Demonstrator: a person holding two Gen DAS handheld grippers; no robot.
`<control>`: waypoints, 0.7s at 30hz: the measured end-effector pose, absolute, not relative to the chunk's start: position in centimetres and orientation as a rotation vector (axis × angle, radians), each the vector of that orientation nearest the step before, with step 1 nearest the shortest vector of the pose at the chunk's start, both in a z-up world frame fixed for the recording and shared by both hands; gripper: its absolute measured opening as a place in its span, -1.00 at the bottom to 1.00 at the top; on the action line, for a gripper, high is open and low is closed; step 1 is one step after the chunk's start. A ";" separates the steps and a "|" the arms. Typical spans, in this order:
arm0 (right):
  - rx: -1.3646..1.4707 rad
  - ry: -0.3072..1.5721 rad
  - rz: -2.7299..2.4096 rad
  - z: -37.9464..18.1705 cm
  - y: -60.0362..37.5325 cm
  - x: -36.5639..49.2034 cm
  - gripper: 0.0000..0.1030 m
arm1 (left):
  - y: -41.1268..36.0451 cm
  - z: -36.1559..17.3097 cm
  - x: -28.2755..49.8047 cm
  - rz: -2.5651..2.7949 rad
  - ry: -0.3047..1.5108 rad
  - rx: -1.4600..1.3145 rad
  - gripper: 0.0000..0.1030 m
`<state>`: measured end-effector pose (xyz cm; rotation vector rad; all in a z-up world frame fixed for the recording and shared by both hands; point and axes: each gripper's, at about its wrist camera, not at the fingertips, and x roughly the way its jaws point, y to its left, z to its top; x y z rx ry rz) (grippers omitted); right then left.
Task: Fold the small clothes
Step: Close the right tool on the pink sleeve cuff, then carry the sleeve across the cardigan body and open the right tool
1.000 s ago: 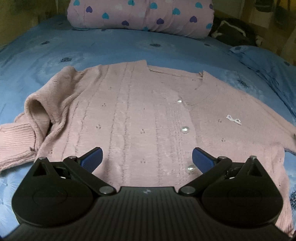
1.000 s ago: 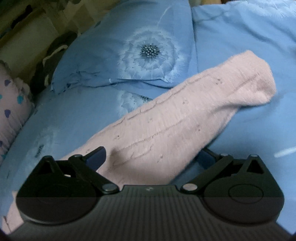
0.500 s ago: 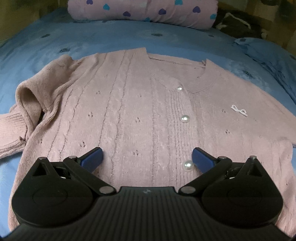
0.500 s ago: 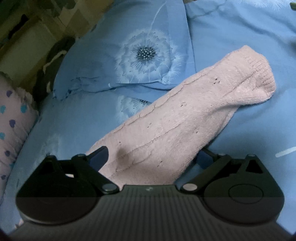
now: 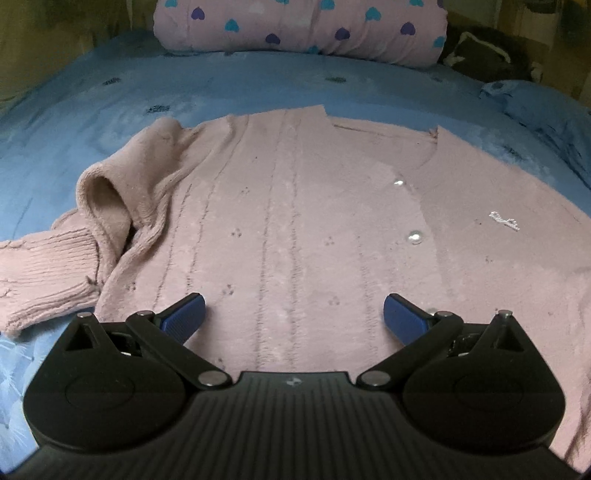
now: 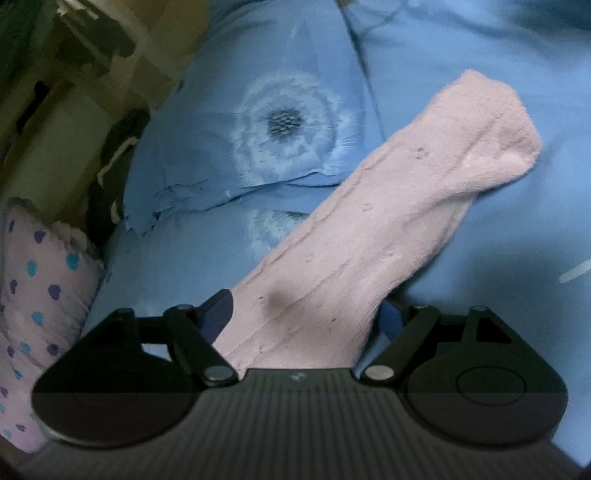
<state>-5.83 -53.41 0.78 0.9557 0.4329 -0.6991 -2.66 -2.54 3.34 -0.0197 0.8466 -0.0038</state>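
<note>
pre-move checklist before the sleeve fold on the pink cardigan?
1. Left tool open, nothing between its fingers: ok.
2. Right tool straddles the right sleeve: ok. Whether it has closed on the sleeve: cannot tell, right finger mostly hidden.
3. Cardigan body flat on the blue bedsheet, buttons up: ok.
4. Left sleeve flat: not ok, bunched and doubled over at the shoulder.
5. Right sleeve clear of the dandelion pillow: cannot tell, cuff lies close to it.
6. Heart pillow apart from the cardigan: ok.
</note>
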 end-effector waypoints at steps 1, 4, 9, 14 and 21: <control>0.963 0.423 -0.688 0.8 -53.4 -5.8 0.60 | -2.3 3.4 -2.6 -0.004 0.841 -0.017 1.00; 1.004 0.367 -0.673 0.7 -53.4 -6.0 0.42 | -1.8 3.8 -2.5 -0.001 0.820 -0.005 1.00; 1.030 0.340 -0.712 -0.2 -54.1 -6.2 -0.47 | -1.5 4.2 -2.6 -0.021 0.789 0.004 1.00; 1.093 0.296 -0.649 -0.2 -54.8 -6.9 -0.75 | -2.1 4.6 -2.9 -0.048 0.771 0.073 1.00; 1.050 0.247 -0.453 2.6 -52.7 -5.9 -0.77 | -2.0 5.1 -3.0 -0.059 0.775 0.040 1.00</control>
